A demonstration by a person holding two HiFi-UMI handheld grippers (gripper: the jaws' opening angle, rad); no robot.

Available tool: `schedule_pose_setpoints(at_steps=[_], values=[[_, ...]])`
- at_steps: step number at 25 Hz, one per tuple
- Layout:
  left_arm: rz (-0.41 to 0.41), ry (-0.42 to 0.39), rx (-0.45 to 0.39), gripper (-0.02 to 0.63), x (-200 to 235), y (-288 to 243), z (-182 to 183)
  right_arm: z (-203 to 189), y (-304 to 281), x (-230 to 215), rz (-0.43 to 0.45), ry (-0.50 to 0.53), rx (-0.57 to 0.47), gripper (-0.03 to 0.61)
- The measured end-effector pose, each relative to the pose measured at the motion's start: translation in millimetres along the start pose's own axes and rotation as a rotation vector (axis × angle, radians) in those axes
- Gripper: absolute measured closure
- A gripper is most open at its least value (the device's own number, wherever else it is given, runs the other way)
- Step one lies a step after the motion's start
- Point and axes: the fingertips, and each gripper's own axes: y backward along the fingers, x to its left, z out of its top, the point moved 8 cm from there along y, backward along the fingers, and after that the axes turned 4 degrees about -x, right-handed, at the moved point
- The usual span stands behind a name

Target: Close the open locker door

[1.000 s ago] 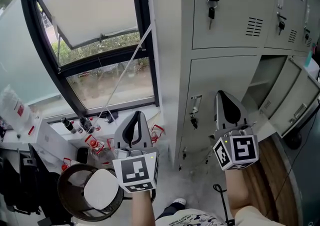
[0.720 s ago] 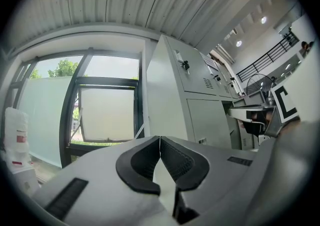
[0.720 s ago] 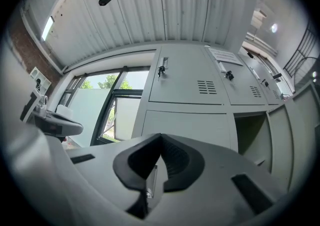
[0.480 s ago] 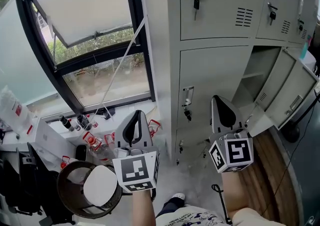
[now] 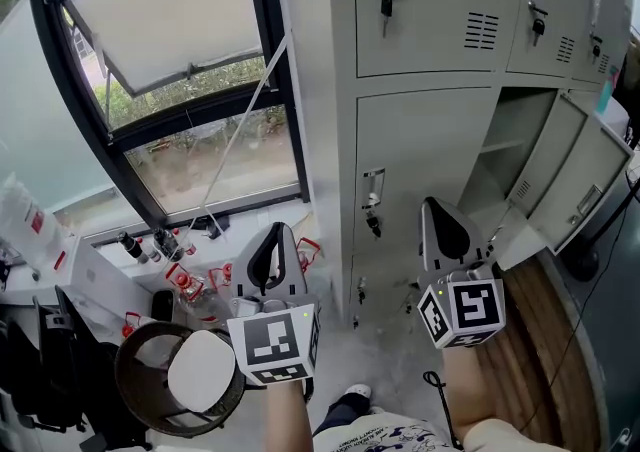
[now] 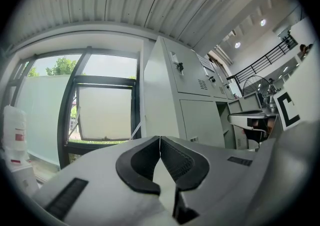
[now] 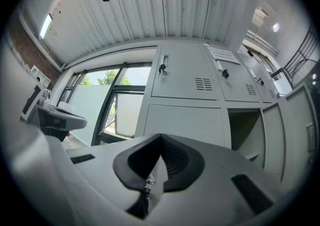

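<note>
Open locker door point(image 5: 578, 178), interior partly hidden

- No legible words, brands or numbers anywhere in view.
- Paper notice point(image 7: 223, 55) on an upper locker door point(image 7: 235, 77), far right: print too small to read.
- Red label on the white bottle point(image 6: 15, 130), far left: lettering blurred.
- Cubes on the left tool point(image 5: 272, 232) and right tool point(image 5: 443, 208): black-and-white square marker patterns only, no letters or digits.
</note>
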Motion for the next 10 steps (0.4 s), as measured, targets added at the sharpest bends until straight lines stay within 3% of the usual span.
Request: schedule_pose_setpoints(at_steps=[10], values=[[-0.005, 0.006, 0.004, 0.606, 1.1, 8.7, -1.6, -3.9, 9.6, 6.2, -0.003, -0.003, 0.026, 0.587]])
